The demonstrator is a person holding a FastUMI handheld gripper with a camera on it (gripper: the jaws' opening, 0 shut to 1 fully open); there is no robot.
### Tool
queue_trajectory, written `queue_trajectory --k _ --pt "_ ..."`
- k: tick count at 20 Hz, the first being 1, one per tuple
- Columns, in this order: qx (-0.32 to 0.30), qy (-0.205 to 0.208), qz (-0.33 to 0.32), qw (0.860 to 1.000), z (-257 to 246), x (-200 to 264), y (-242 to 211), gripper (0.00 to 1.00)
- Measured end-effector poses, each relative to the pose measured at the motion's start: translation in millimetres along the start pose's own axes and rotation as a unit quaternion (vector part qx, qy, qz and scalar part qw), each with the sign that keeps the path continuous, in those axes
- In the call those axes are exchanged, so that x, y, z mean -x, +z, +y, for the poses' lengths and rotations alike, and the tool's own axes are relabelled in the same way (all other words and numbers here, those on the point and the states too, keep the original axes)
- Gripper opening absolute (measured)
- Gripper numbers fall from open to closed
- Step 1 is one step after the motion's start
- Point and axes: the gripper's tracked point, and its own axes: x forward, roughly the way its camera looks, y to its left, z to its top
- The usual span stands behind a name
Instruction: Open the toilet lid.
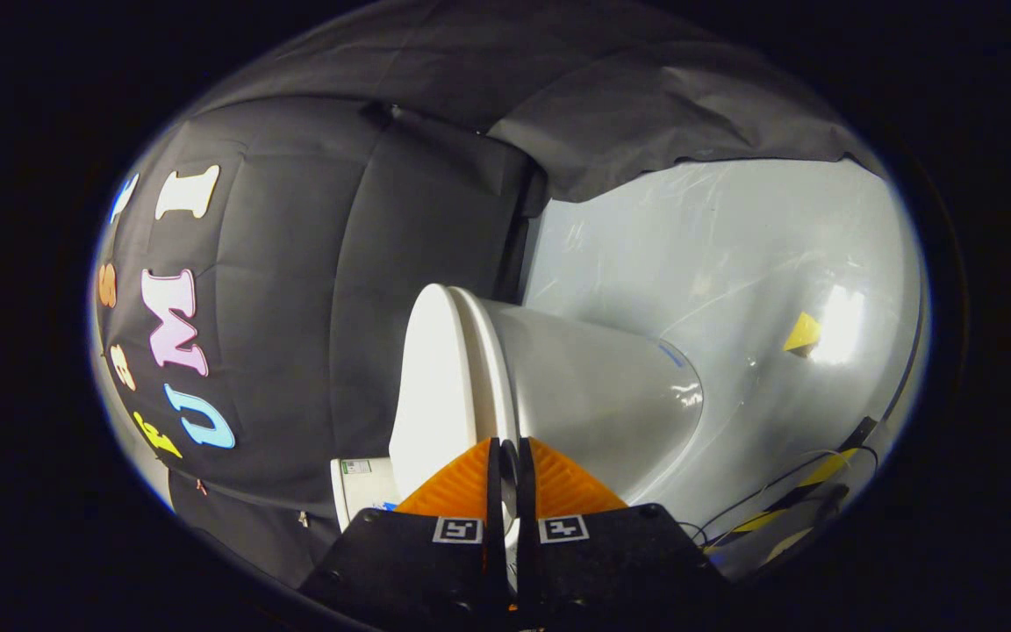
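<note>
Here the gripper (510,452) sits with its two fingers drawn nearly together, a thin dark slit between them. Their tips meet the front edge of the toilet (558,386), right at the seam where the toilet lid (431,386) lies against the seat rim (492,369). Whether both fingers actually pinch the lid edge, or merely rest against it, cannot be told; the contact is hidden behind the fingertips.

The view is rolled: the lid's broad white face lies toward the booth wall (312,290), the bowl body toward the pale floor (734,263). The lid appears down, flat on the seat. Task judged not yet done.

Risks from here:
- Lid and seat edges lie close together. A grip taken slightly deep could catch both, and the seat would lift with the lid.
- The lid is smooth and glossy. A shallow hold on its lip could slip off mid-swing and let it drop back.
- If released before it passes upright, it could fall shut.

Surface and room: the floor is a shiny light sheet with bright glare and a small yellow marker (802,333) well beyond the bowl. Striped tape and loose cables (786,491) run along the floor's edge near the gripper body. Black cloth hangs over the wall and overhead. A white tank (365,487) with a small label sits behind the lid.
</note>
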Motion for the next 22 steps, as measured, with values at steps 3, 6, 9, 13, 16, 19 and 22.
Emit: queue_trajectory --k 3,6,9,13,16,19,22 --pt "0.028 0.002 -0.003 1.000 8 3 0 0.09" --pt "0.056 0.004 -0.012 0.998 26 15 0 0.09" --pt "0.093 -0.010 -0.031 0.995 48 29 -2 0.08" --pt "0.153 -0.020 -0.059 0.986 94 50 -6 0.06" --pt "0.204 -0.018 -0.081 0.975 135 69 -17 0.06" --pt "0.264 -0.018 -0.098 0.959 177 85 -31 0.06" --pt "0.318 -0.004 -0.113 0.941 221 98 -51 0.06"
